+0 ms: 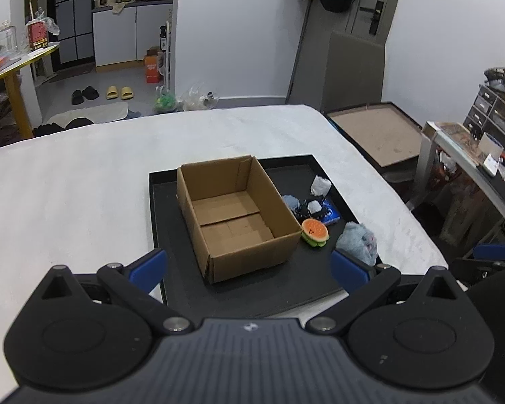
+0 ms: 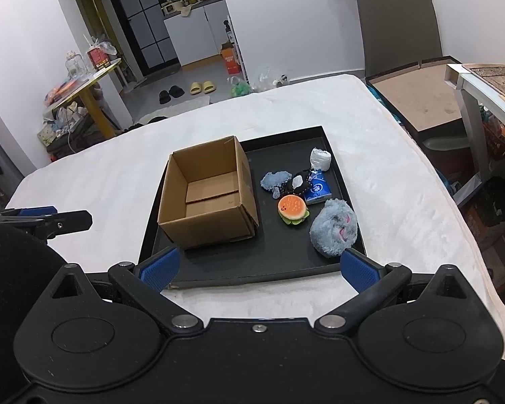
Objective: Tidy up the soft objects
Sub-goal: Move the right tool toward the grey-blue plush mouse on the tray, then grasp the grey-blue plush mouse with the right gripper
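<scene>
hovering before the cardboard box (image 2: 208, 192), both grippers' jaws gape wide, holding nothing.

Brown box (image 2: 208, 191), black tray (image 2: 252, 269)

Both wrist views look down and forward from the near edge of the bed, sharing the tray (image 1: 158, 202) (image 2: 286, 269) and box (image 1: 232, 215) (image 2: 208, 195); the right view sits further right.

matt corrugated cardboard box (image 2: 209, 192) on a matt black tray (image 2: 219, 269); fluffy blue plush (image 2: 333, 227); white fleecy cloth (image 2: 84, 181).
</scene>
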`<state>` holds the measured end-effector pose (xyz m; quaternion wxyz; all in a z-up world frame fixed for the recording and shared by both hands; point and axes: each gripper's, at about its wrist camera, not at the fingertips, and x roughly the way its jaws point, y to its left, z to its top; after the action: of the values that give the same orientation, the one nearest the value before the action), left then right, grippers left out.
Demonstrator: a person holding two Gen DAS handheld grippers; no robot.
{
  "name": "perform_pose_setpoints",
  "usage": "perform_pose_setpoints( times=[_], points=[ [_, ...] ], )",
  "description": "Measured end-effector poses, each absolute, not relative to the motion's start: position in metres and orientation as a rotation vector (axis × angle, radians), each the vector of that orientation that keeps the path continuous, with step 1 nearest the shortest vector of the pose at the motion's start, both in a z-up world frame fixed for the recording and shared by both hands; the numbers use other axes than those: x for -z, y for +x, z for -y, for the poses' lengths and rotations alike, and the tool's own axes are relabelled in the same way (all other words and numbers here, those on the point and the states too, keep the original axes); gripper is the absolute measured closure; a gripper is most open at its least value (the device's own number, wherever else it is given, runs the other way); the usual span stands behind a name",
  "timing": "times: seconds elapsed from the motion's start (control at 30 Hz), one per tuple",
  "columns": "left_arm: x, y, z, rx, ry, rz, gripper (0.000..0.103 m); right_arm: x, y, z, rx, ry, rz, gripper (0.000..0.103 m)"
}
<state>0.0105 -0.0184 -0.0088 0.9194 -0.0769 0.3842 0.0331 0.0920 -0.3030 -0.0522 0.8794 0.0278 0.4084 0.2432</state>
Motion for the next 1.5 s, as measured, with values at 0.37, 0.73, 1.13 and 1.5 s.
perform_pose_setpoints(
  times=[0.37, 0.73, 1.13, 1.5],
  points=[
    [0.015, 0.018, -0.006, -0.11, -0.229, -0.786, 0.0, 0.059, 0.104, 0.305, -0.497, 0.062, -0.864, 0.0],
    [0.026, 0.037, -0.019, -0.11, -0.244, -0.802, 0.0, 0.072, 0.126, 0.305, -0.485, 0.067, -0.889, 0.0],
    [0.048, 0.064, -0.028, -0.123, -0.273, -0.826, 0.001, 0.092, 0.151, 0.308, -0.446, 0.068, -0.923, 0.0],
    [0.077, 0.092, -0.034, -0.139, -0.316, -0.865, 0.002, 0.11, 0.172, 0.318, -0.41, 0.066, -0.956, 0.0]
  ],
)
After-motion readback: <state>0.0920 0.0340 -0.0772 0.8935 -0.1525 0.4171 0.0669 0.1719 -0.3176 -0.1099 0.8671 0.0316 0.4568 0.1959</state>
